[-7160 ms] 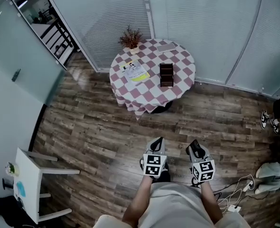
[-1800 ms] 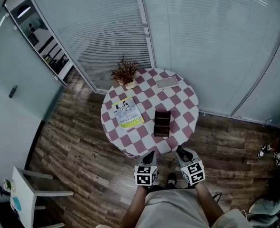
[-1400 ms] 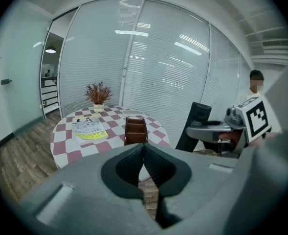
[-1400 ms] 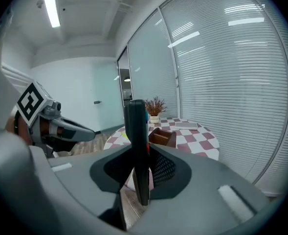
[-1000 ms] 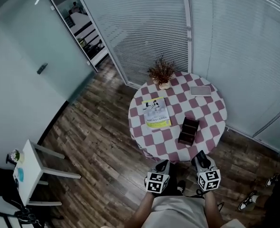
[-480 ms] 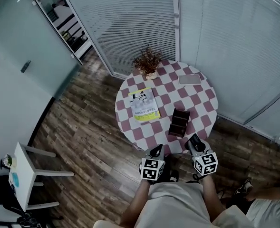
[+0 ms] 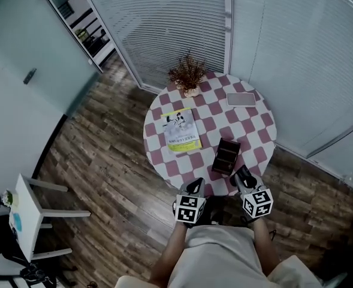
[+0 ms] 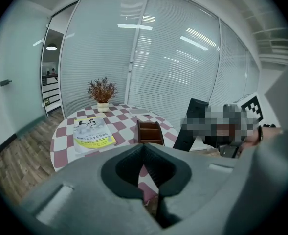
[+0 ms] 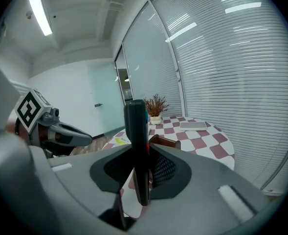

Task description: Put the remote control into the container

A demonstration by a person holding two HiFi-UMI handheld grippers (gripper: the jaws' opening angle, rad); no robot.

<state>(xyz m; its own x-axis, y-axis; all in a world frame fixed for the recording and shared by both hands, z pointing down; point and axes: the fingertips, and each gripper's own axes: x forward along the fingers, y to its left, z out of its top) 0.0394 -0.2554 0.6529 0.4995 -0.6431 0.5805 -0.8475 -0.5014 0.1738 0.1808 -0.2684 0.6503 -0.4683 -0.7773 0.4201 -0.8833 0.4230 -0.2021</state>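
Remote control (image 9: 135, 131) stands pinched in the right gripper (image 7: 242, 176) by the bottom edge of the table (image 7: 158, 161), near the container (image 7: 226, 156). Left gripper (image 7: 195, 188) is clenched, empty, over open floor (image 7: 104, 161).

The desk (image 7: 160, 158) was covered by a soft, matt checked cloth (image 7: 251, 125). The floor (image 7: 104, 161) was wood plank with a dull sheen. The container (image 7: 226, 156) looked like smooth dark wood. The remote control (image 9: 135, 126) was black, slightly glossy plastic, the right tongs (image 9: 139, 173) matt grey plastic, and the booklet (image 7: 181, 131) paper.
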